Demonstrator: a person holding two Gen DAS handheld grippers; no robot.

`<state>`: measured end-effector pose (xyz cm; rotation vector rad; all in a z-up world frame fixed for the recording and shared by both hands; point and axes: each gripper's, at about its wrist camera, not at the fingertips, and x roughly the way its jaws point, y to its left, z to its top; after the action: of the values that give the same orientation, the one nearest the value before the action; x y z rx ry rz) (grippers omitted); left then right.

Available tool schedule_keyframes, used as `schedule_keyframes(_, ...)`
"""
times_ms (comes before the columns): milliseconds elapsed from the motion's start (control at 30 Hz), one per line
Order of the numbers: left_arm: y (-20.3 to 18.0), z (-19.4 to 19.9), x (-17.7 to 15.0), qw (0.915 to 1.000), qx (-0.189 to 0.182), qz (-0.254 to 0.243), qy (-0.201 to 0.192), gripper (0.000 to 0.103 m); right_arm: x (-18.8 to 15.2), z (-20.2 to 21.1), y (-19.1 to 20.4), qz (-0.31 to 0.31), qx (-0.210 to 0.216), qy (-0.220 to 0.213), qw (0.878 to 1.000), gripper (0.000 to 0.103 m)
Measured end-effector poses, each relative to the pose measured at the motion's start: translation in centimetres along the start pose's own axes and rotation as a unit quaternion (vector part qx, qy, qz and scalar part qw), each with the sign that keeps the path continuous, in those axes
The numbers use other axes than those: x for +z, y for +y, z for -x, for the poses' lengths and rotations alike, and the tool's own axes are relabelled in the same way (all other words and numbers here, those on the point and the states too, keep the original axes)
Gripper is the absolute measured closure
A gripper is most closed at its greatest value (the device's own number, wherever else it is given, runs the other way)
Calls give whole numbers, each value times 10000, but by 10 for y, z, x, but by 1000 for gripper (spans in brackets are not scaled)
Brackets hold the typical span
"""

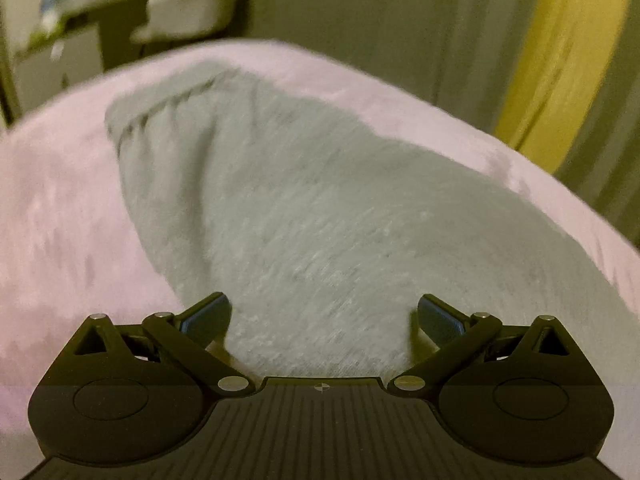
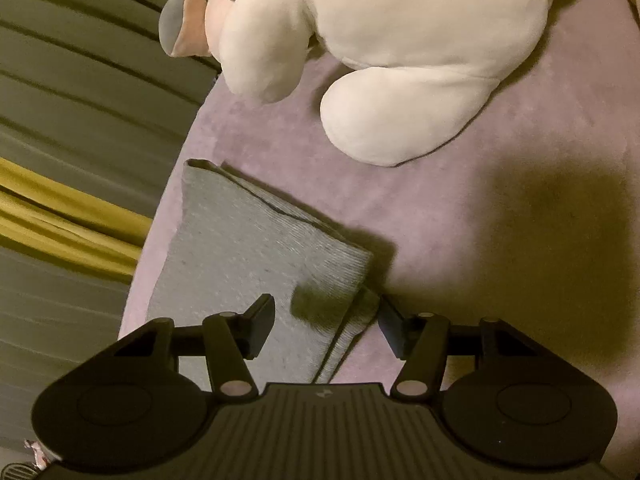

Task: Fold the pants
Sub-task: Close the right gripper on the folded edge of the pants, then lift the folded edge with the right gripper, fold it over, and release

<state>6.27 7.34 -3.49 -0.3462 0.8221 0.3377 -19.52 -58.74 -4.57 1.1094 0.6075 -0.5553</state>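
Observation:
The grey pants (image 1: 320,208) lie on a pink bed cover (image 1: 60,208), blurred in the left wrist view, with a bunched end at the far left. My left gripper (image 1: 324,312) hovers over their near part, open wide, with cloth below the gap. In the right wrist view the pants (image 2: 240,240) lie folded in layers near the bed's left edge. My right gripper (image 2: 326,316) is over their near right corner, jaws partly apart. Its left finger (image 2: 262,320) is above the cloth and its right finger (image 2: 390,324) is just beside the folded edge. Neither pad visibly presses the cloth.
A large white plush toy (image 2: 400,48) lies on the pink cover (image 2: 520,160) beyond the pants. The bed's edge drops off on the left toward grey curtains and a yellow cloth (image 2: 60,208). Shelves with clutter (image 1: 80,20) stand past the bed.

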Motion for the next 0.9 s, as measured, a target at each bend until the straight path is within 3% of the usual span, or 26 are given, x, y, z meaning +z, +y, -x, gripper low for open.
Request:
schedule_keyframes(33, 3, -5, 1, 9999, 12, 151, 75, 0, -1, -1, 0, -55, 54, 4, 10000, 64)
schedule_keyframes(100, 3, -5, 0, 9997, 28, 230, -1, 0, -4, 2, -3, -58, 153, 91, 9998, 77)
schedule_keyframes(267, -14, -8, -4, 9995, 247, -175, -17, 0, -8, -14, 5, -74, 200, 184, 9996, 74)
schedule_keyframes(500, -13, -10, -3, 9996, 249, -157, 7, 0, -6, -30, 12, -314, 71, 87, 9994, 68)
schedule_keyframes(567, -13, -10, -3, 9996, 247, -152, 5, 0, -4, -36, 21, -289, 105, -10, 9995, 72)
schedule_keyframes(600, -13, -10, -3, 9996, 251, -156, 5, 0, -4, -36, 27, -173, 99, -109, 9997, 81)
schedule_keyframes(633, -13, -10, -3, 9996, 252, -157, 5, 0, -5, -35, 33, -14, 92, -190, 9998, 83)
schedule_keyframes(800, -13, -10, -3, 9996, 228, -143, 8, 0, -9, -56, 55, 607, -445, -107, 9971, 82)
schedule_keyframes(900, -11, -9, -2, 9998, 174, -86, 1, 0, -11, -54, 67, 822, -595, -281, 9944, 86)
